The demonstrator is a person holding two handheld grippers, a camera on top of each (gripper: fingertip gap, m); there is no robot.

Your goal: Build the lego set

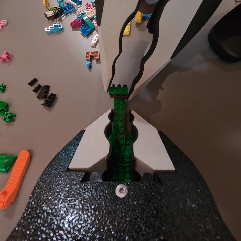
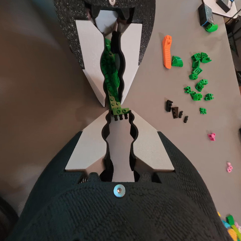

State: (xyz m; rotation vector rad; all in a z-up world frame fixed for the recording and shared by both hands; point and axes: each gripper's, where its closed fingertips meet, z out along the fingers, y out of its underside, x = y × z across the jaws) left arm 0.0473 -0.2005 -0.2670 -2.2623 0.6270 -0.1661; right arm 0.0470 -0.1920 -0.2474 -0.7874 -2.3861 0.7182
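Note:
My left gripper (image 1: 120, 112) is shut on a long green Lego assembly (image 1: 119, 143) that sticks out past its fingertips. At the assembly's far end sits a small green plate (image 1: 118, 89) with three black pins on one side and a brown piece on the other. My right gripper (image 1: 119, 93) comes in from the top and pinches that end piece between its fingertips. In the right wrist view, my right gripper (image 2: 120, 113) closes on the green plate (image 2: 121, 110) and black pins, facing the left gripper (image 2: 113, 104) that holds the assembly (image 2: 110, 78).
On the grey table lie an orange brick separator (image 1: 14, 178) (image 2: 166, 52), small black pieces (image 1: 43, 93) (image 2: 173, 110), loose green pieces (image 2: 198, 78), pink pieces (image 2: 211, 136) and a mixed coloured pile (image 1: 78, 17). A black round object (image 1: 226, 39) stands at the right. My left and right fingertips are right by each other.

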